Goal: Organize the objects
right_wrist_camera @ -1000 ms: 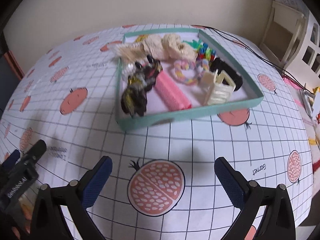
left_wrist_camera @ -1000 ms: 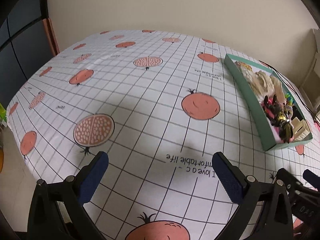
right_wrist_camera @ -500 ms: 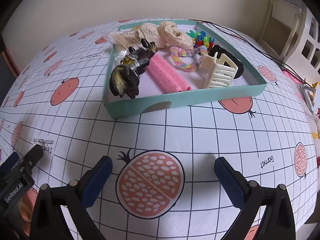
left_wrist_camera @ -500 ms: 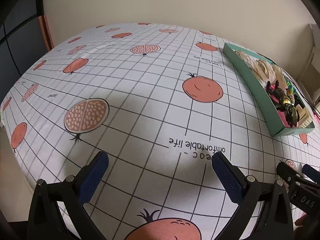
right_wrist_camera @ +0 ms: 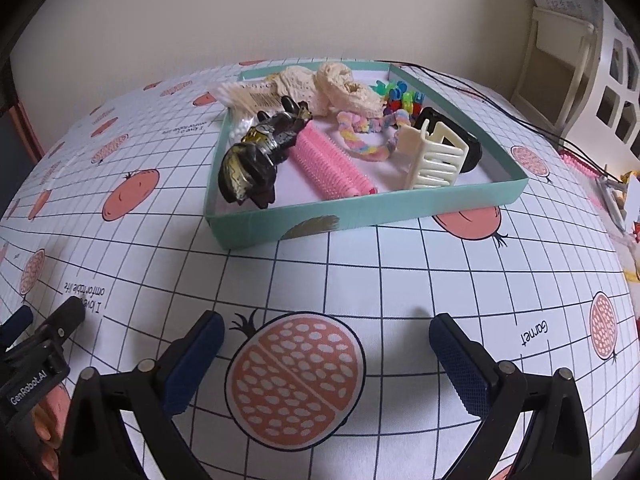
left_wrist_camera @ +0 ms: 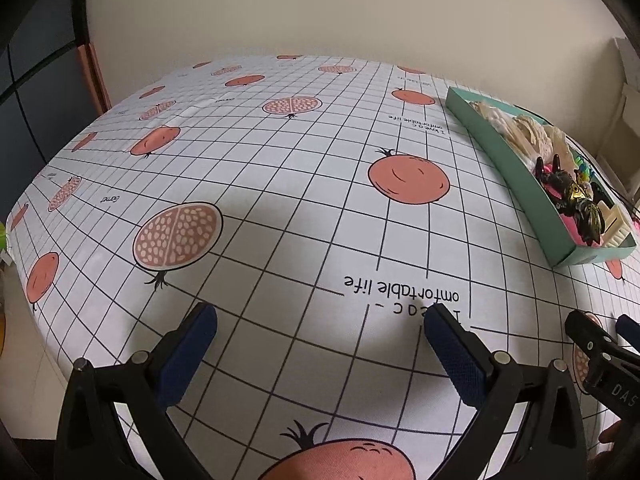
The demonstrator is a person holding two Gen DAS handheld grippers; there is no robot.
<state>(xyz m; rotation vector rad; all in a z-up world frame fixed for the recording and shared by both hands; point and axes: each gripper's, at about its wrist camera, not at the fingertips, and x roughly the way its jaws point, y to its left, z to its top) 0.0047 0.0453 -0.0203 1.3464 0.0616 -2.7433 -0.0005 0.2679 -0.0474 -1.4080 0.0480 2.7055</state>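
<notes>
A teal box (right_wrist_camera: 360, 210) sits on the tablecloth ahead of my right gripper (right_wrist_camera: 326, 334), which is open and holds nothing. Inside lie a dark claw clip (right_wrist_camera: 256, 162), a pink hair roller (right_wrist_camera: 330, 166), a cream claw clip (right_wrist_camera: 438, 156), a pastel scrunchie (right_wrist_camera: 366, 134), cream lace (right_wrist_camera: 332, 86), small colourful clips (right_wrist_camera: 402, 98) and cotton swabs (right_wrist_camera: 250, 98). My left gripper (left_wrist_camera: 320, 322) is open and empty over bare cloth; the teal box (left_wrist_camera: 516, 178) is far to its right.
The table (left_wrist_camera: 280, 200) wears a white gridded cloth printed with pomegranates. A black cable (right_wrist_camera: 500, 104) runs behind the box. A white shelf unit (right_wrist_camera: 560, 52) stands at the right. The other gripper's tip (left_wrist_camera: 600, 356) shows low right in the left wrist view.
Both grippers have pulled back and dropped lower toward the table's near edge, so the box looks a little farther off. Their jaws stayed open. Nothing in the box moved.
</notes>
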